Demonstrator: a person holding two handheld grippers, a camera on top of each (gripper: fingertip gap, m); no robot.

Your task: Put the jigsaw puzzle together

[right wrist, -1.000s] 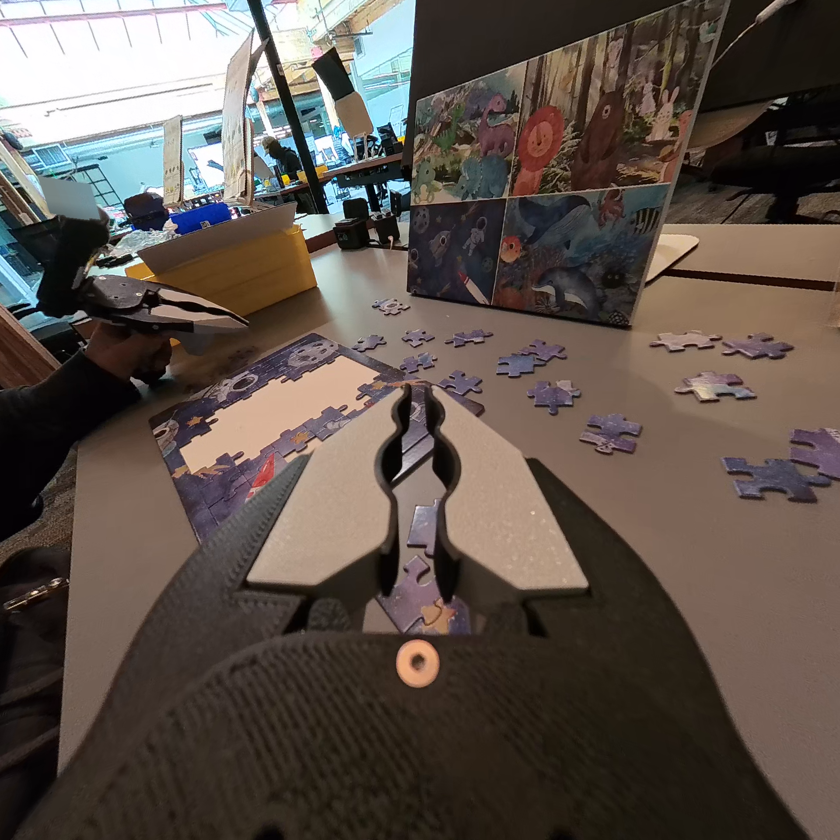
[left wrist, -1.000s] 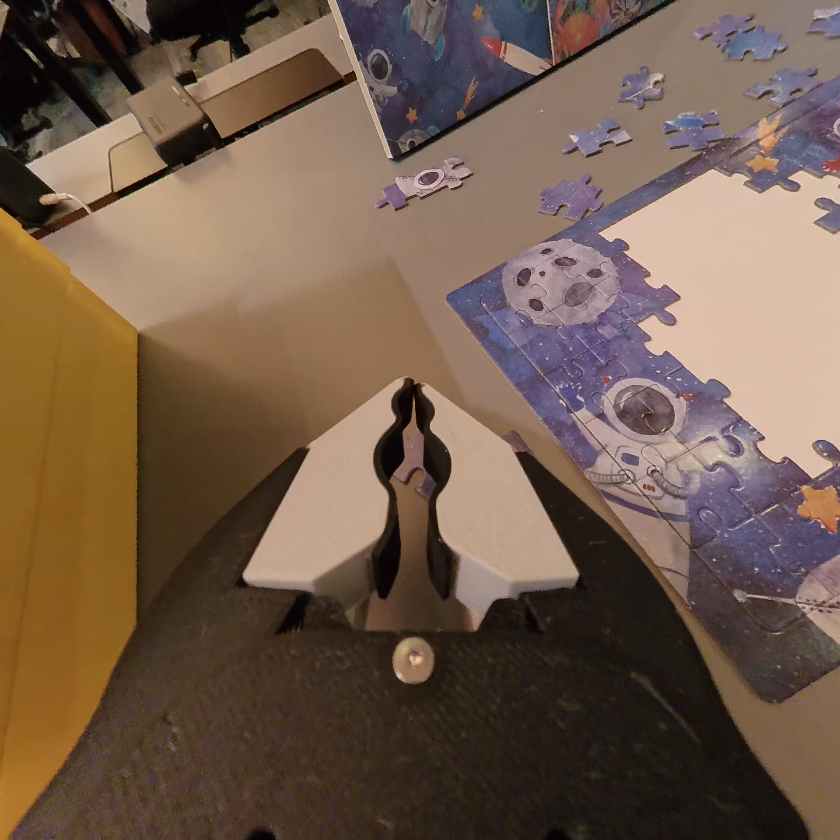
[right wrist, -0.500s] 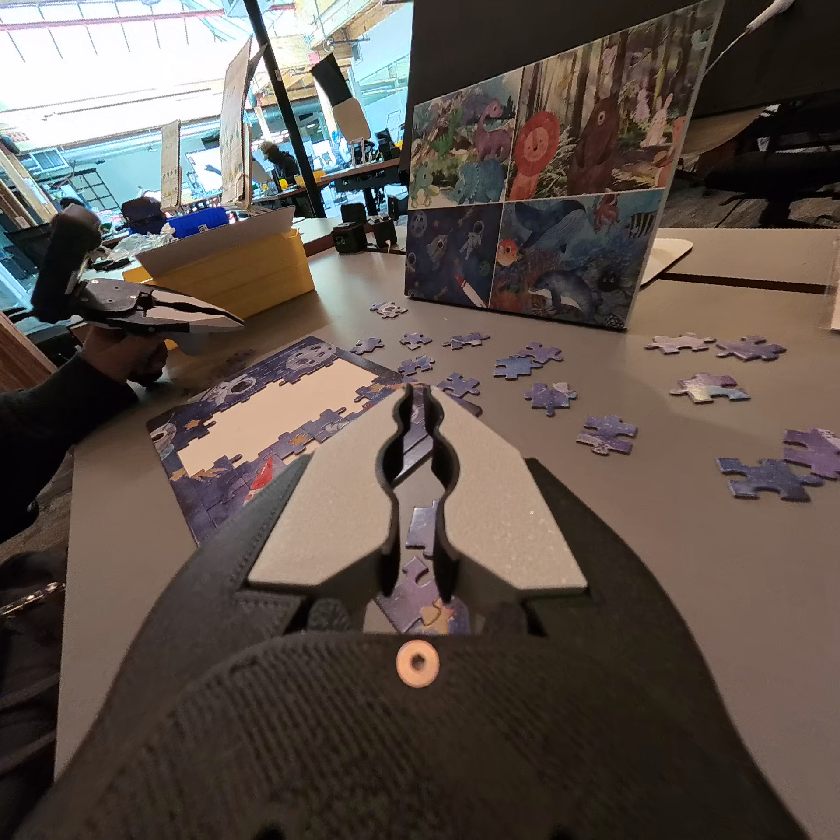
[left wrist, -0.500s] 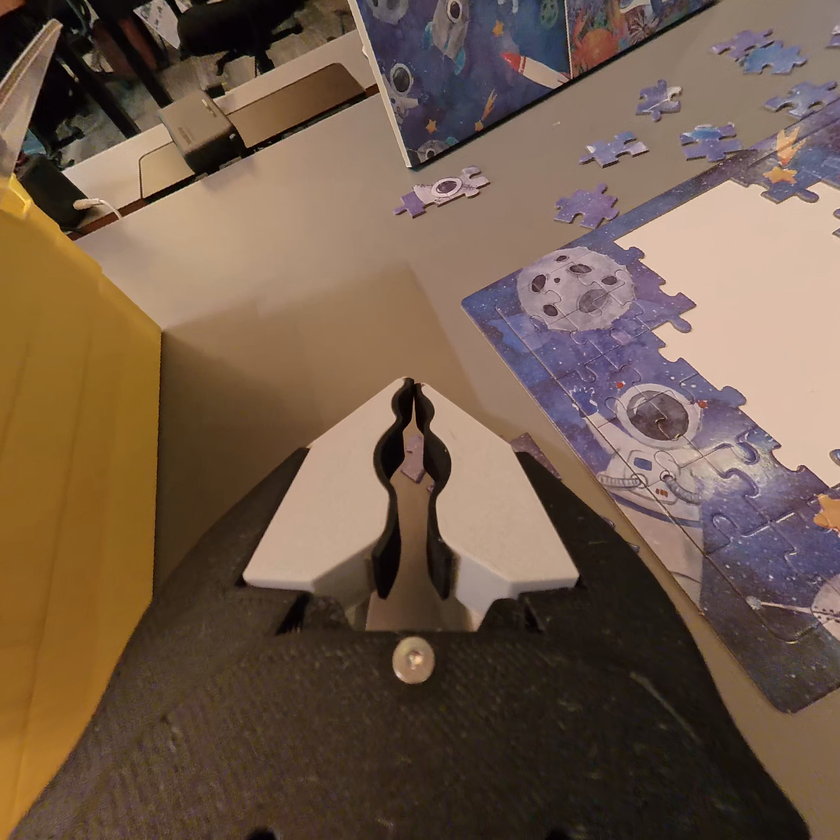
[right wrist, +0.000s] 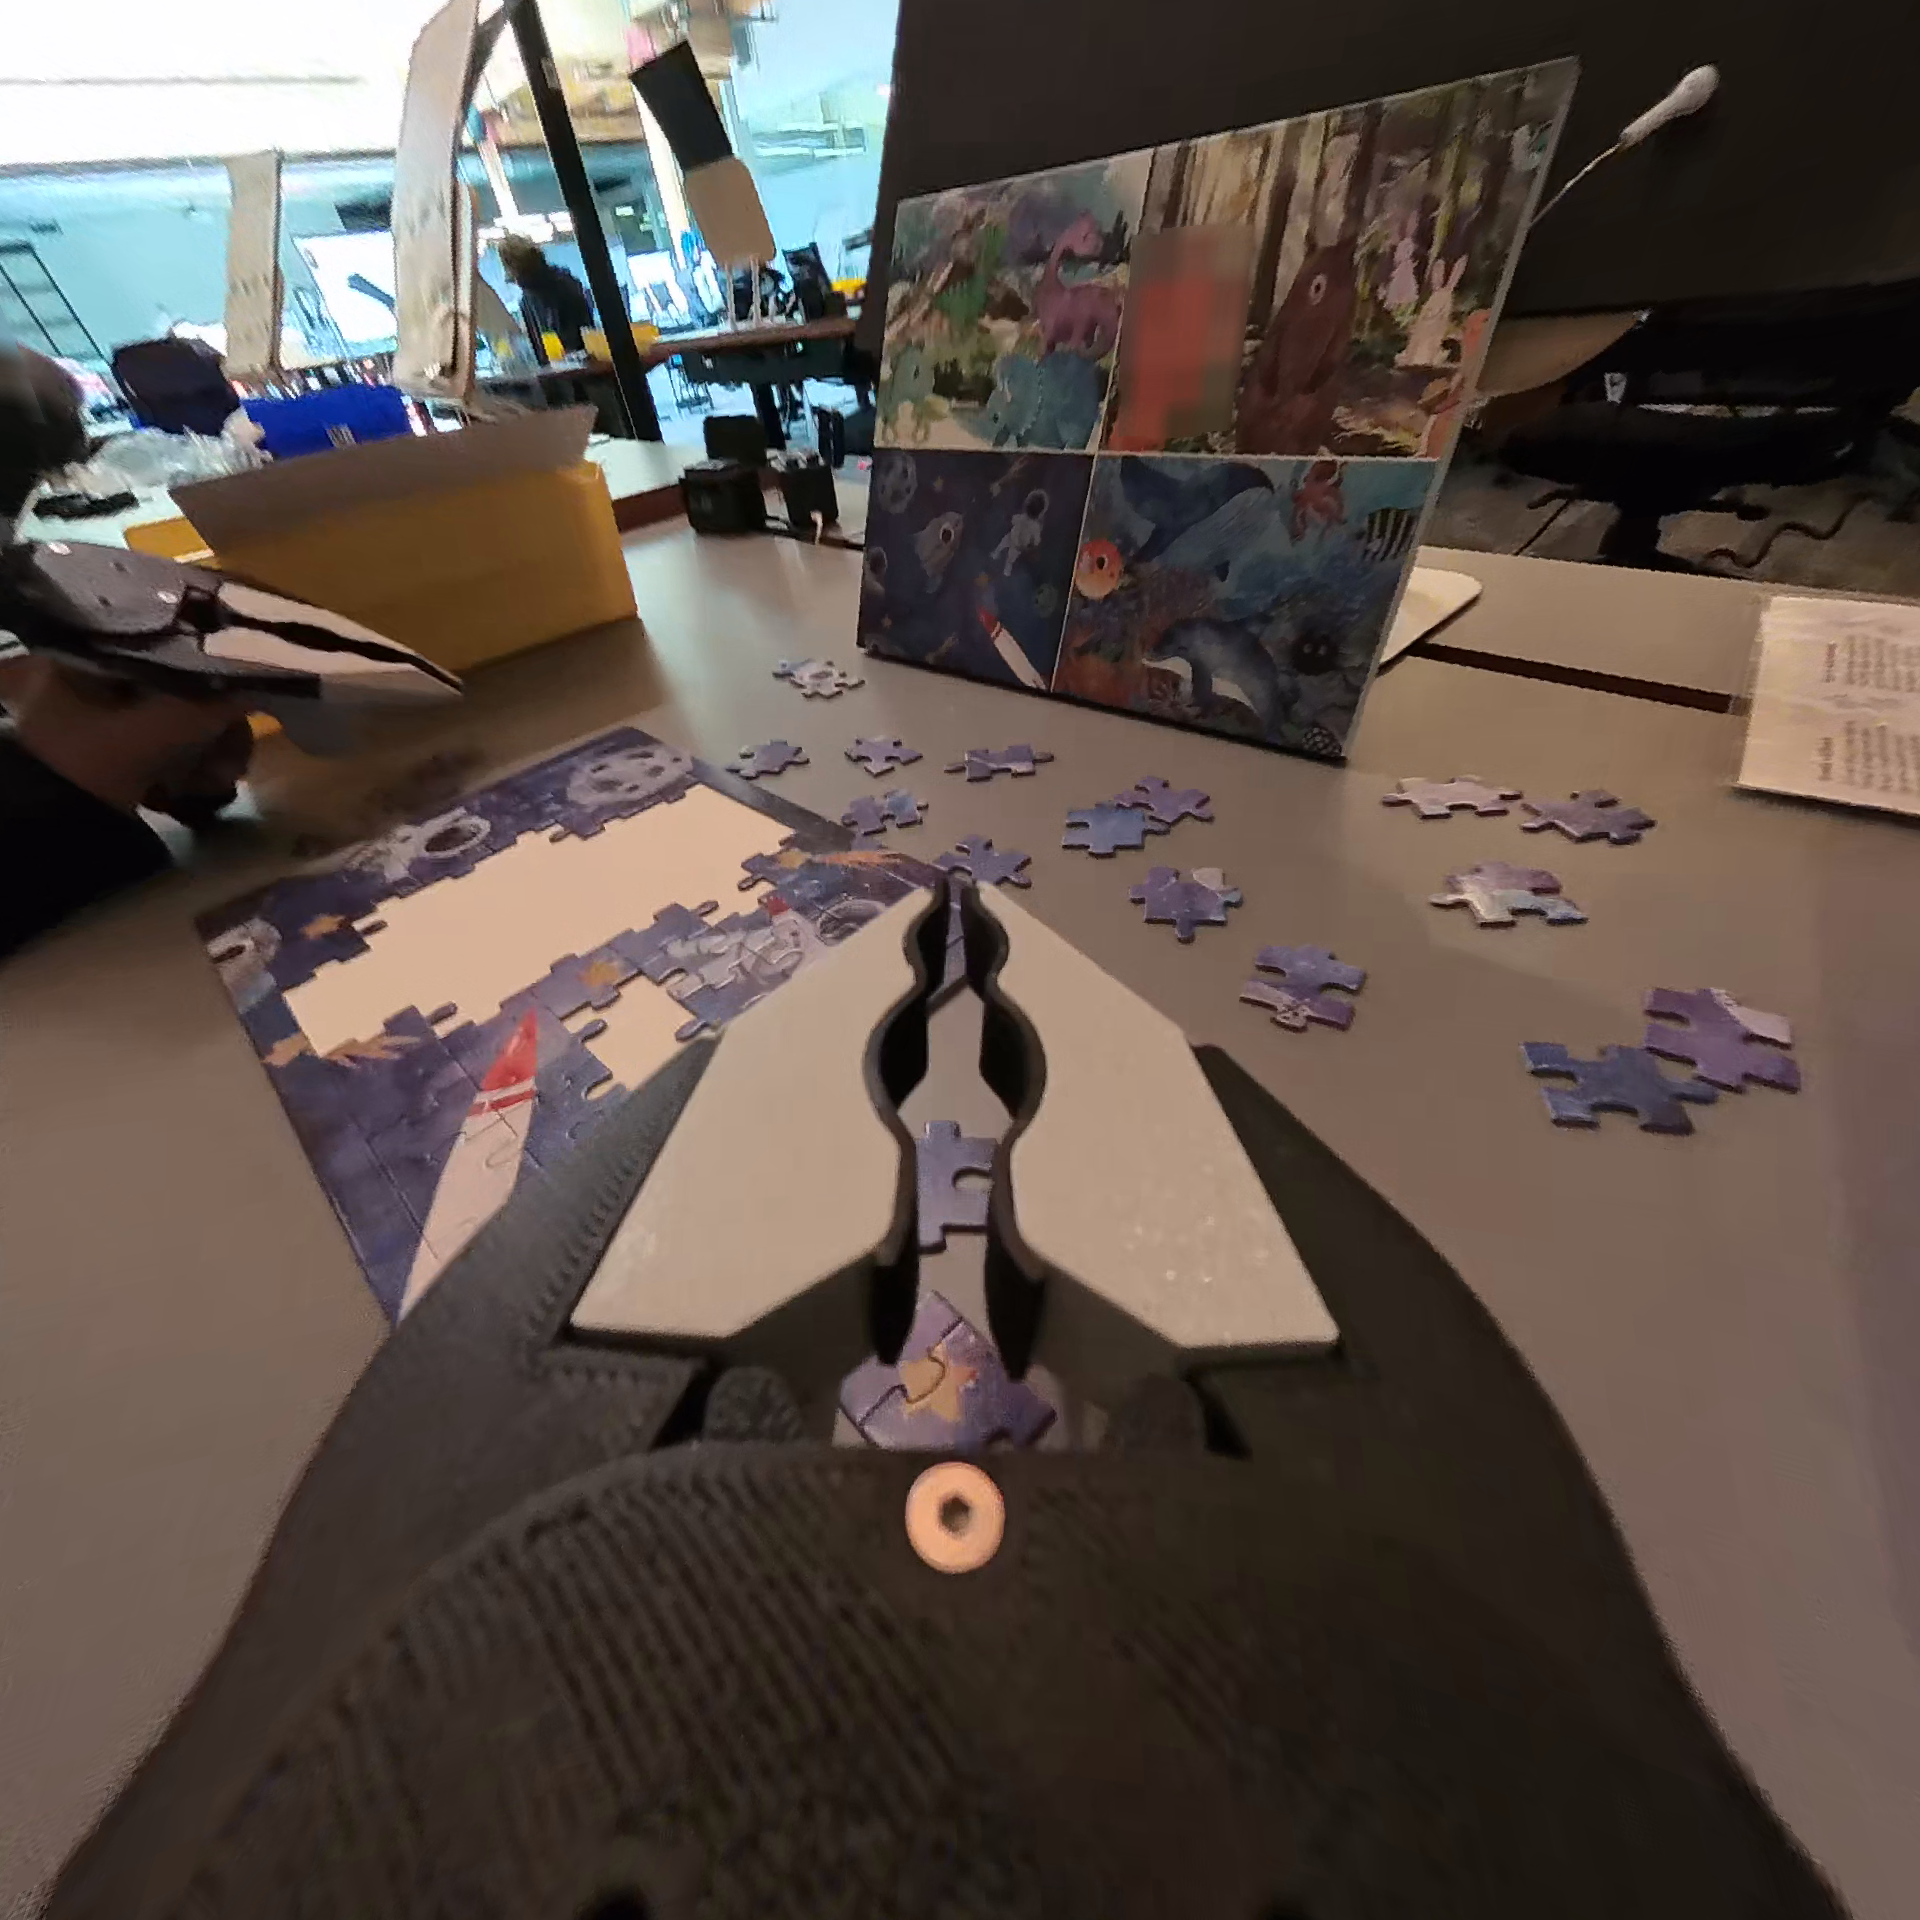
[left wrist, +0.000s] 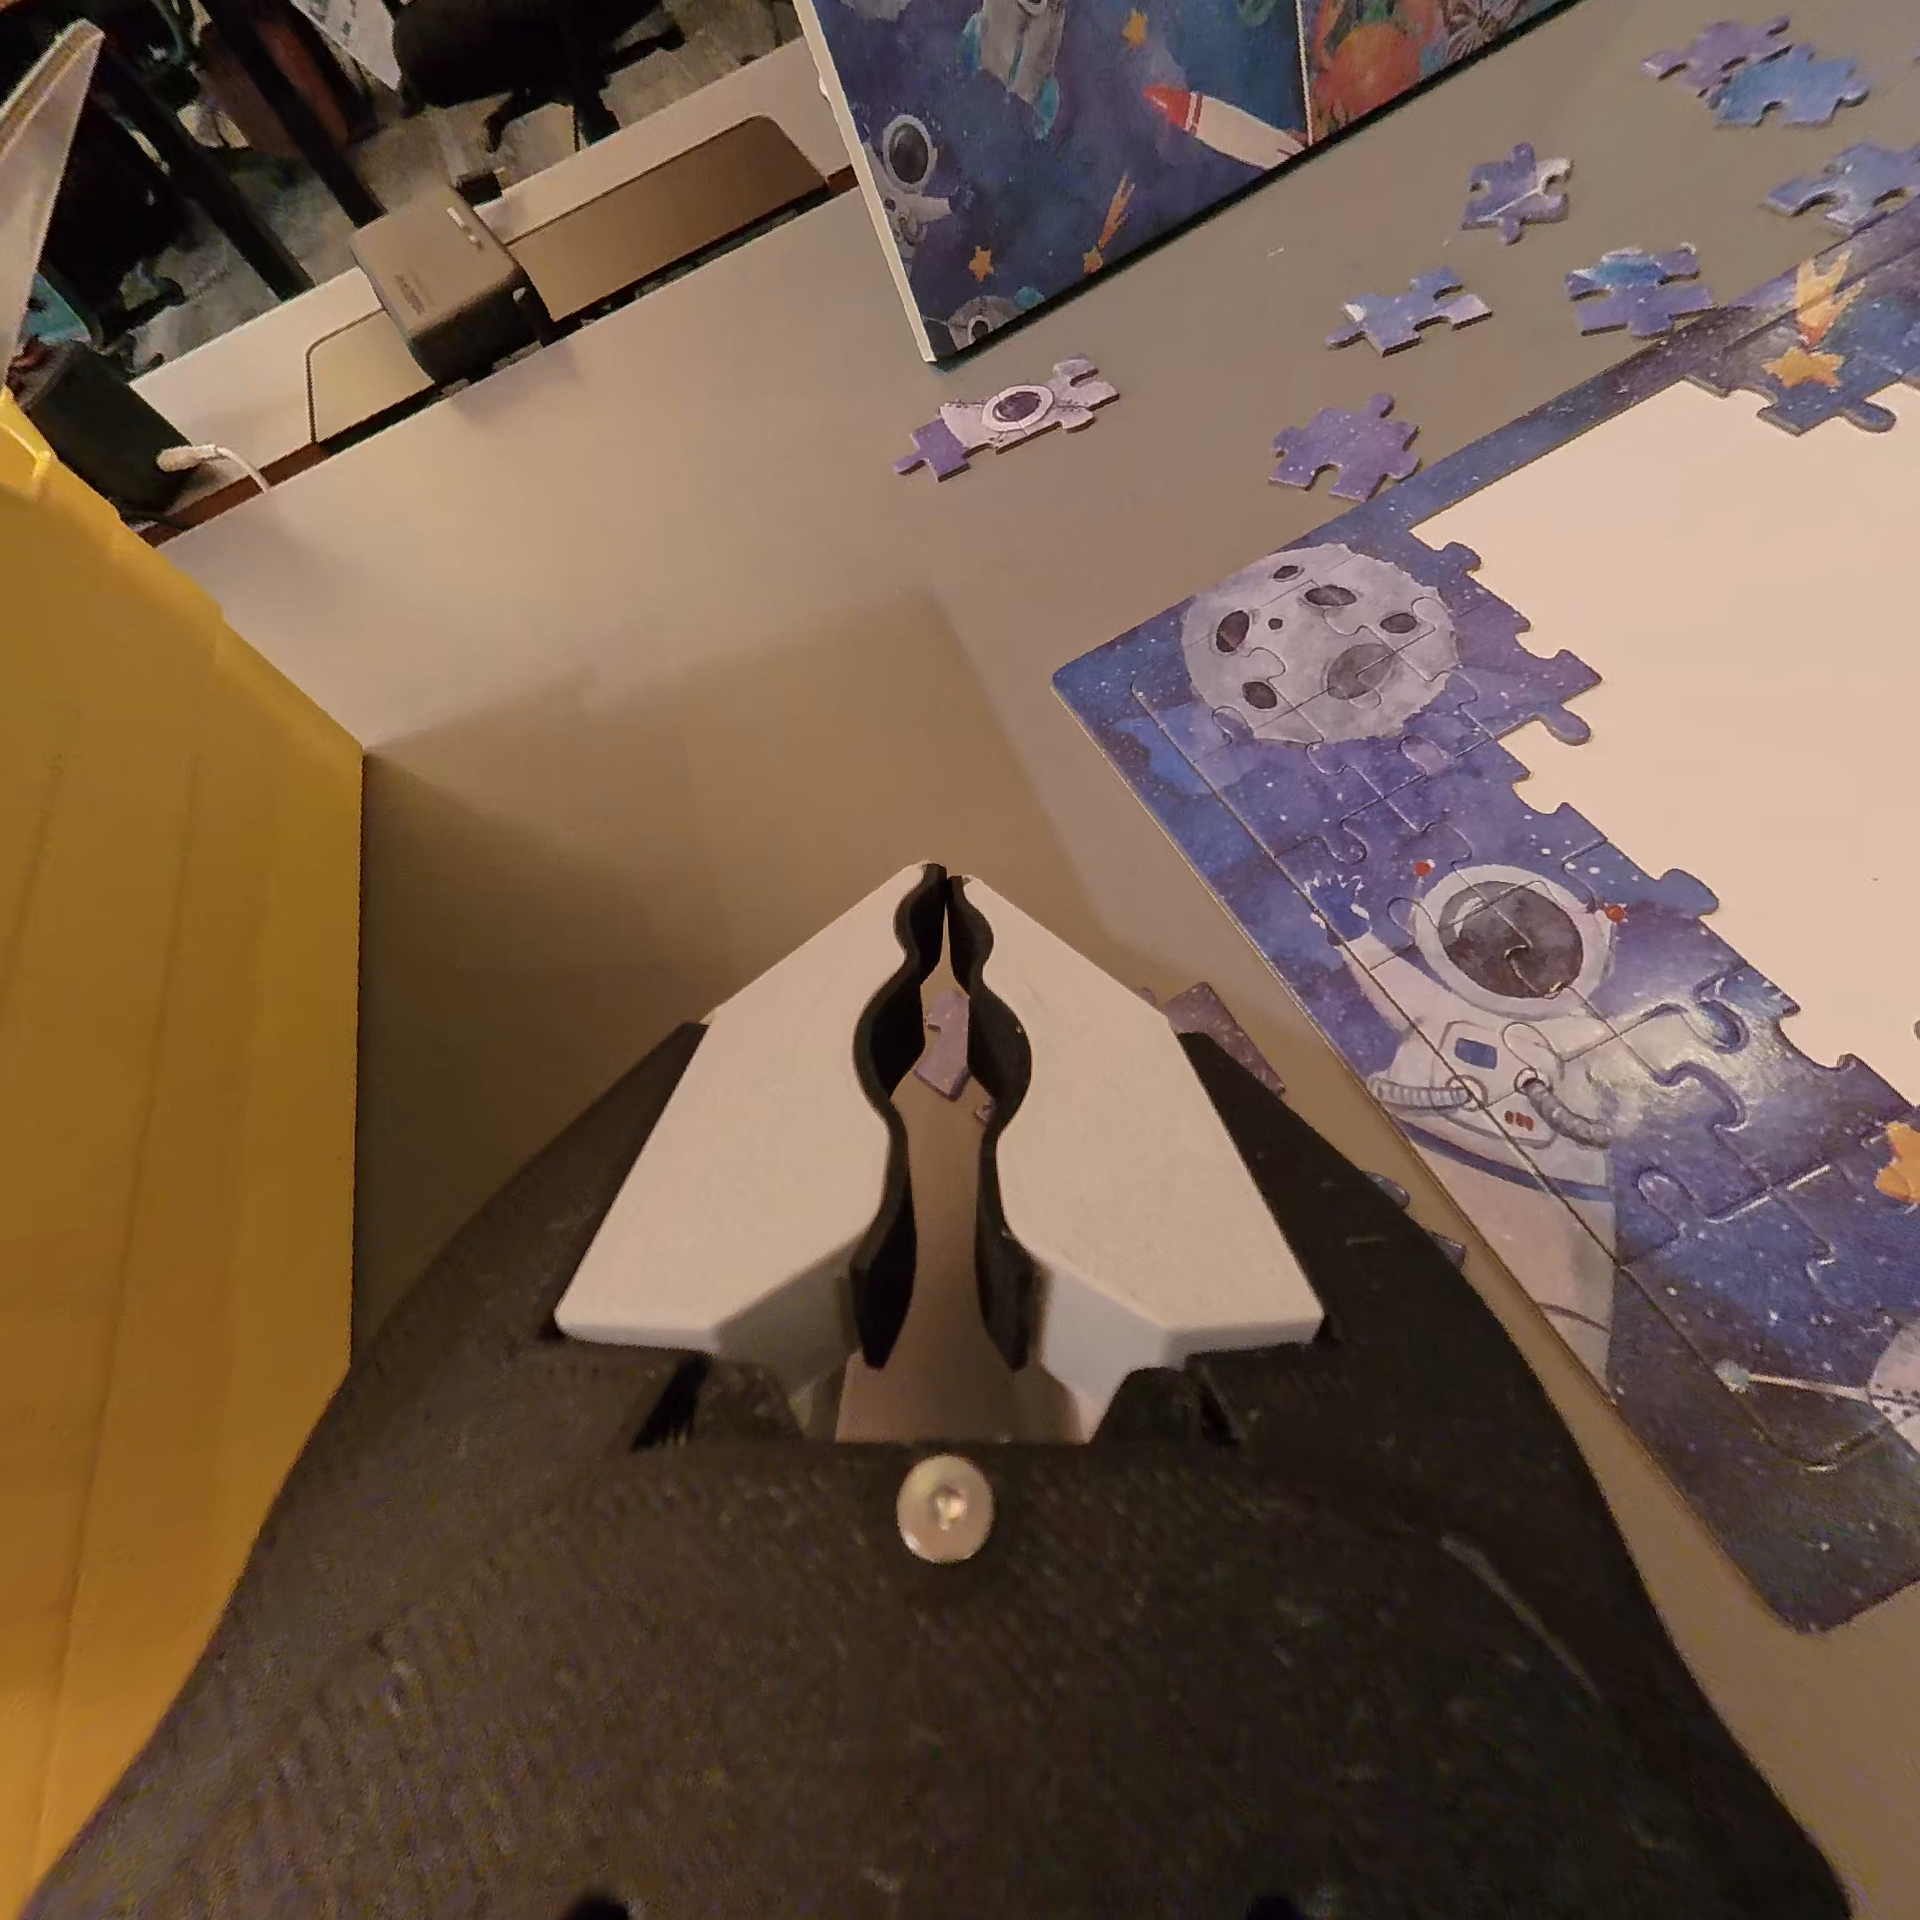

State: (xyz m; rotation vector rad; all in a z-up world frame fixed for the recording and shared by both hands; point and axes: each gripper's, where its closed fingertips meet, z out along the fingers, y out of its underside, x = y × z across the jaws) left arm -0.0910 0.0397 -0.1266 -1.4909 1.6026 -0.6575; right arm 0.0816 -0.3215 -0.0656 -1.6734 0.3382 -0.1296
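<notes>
Grippers: 2. Left gripper (left wrist: 945,891) jaws pressed together, nothing pinched; right gripper (right wrist: 954,902) nearly closed, nothing pinched. 1 partly assembled blue space jigsaw (right wrist: 436,914); about 16 loose purple-blue cardboard pieces (right wrist: 1184,899) far right.

The left gripper's (left wrist: 943,902) fingers hide most of a purple piece (left wrist: 948,1039) below them, so whether they grip it cannot be told. The puzzle (left wrist: 1455,935) runs off the right edge there. In the right wrist view, the right gripper (right wrist: 954,902) covers the puzzle's near corner, and a blurred patch sits over the box picture (right wrist: 1184,343). The paper (right wrist: 1839,696) is cut off at the right.
</notes>
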